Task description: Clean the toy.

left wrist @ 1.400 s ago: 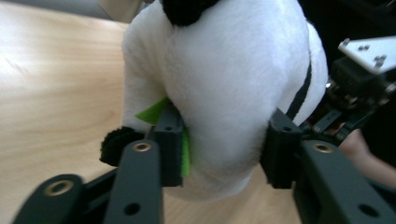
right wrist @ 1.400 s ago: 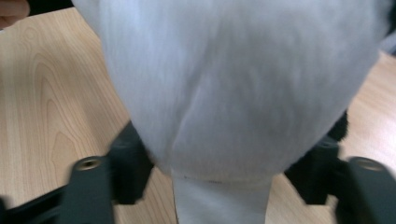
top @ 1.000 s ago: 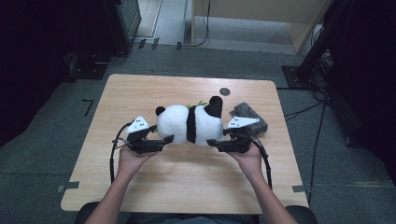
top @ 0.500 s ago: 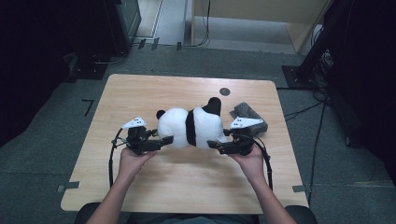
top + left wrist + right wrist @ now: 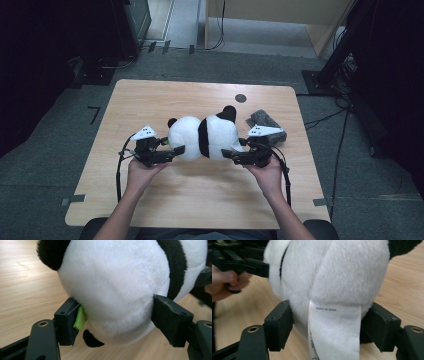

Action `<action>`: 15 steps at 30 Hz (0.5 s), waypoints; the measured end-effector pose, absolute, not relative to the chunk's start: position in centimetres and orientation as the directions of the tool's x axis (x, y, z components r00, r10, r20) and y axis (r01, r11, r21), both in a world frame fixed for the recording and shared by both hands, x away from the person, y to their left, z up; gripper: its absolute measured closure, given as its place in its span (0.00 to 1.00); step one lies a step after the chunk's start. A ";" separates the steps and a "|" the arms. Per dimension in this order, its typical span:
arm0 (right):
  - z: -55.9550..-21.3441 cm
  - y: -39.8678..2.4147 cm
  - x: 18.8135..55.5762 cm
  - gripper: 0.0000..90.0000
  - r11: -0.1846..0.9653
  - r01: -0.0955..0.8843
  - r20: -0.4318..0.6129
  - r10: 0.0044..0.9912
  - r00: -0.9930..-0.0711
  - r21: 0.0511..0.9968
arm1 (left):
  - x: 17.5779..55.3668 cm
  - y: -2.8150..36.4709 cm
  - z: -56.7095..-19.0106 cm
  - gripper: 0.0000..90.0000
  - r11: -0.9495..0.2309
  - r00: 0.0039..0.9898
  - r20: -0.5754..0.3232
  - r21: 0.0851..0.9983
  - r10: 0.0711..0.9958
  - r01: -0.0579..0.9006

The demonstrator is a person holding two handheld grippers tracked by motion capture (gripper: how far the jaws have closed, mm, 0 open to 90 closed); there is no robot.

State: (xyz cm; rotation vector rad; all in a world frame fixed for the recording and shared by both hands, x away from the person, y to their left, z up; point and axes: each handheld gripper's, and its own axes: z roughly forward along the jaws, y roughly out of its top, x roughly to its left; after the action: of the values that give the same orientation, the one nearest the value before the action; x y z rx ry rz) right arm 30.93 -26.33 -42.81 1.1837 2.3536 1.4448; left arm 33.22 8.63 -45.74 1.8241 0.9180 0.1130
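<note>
At the middle of the desk [image 5: 150, 100], lying crosswise as a plush panda [image 5: 205, 137], long axis running left to right between both hands. Pinching the head end with the left claw [image 5: 175, 151], pads sinking into white fur beside a green tab [image 5: 80, 318]. Flanking the rump end with the right claw [image 5: 227, 152], jaws having just been opening, the body and its sewn label [image 5: 334, 332] sitting between them, pads brushing fur without a clear squeeze. Meeting the toy end-on from opposite sides, each claw equally near its own end. Probably letting go on the right while holding on the left.
</note>
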 end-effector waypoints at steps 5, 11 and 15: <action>-43.9 -25.8 31.6 0.31 0.235 0.594 0.294 0.695 -0.656 0.770 | 34.1 9.1 -46.5 0.30 -0.102 0.640 -0.451 0.763 0.622 0.638; -44.2 -25.7 31.7 0.33 0.254 0.592 0.281 0.696 -0.661 0.765 | 34.6 9.3 -47.2 0.30 -0.119 0.626 -0.437 0.752 0.646 0.648; -44.9 -25.6 32.2 0.32 0.252 0.574 0.265 0.698 -0.666 0.779 | 35.4 9.6 -47.8 0.30 -0.078 0.605 -0.462 0.750 0.648 0.657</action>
State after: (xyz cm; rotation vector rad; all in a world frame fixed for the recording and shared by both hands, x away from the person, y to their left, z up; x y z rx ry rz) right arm 32.25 -25.57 -44.88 1.2151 2.3754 1.3860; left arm 35.39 9.62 -47.81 1.7655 1.0684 -0.0096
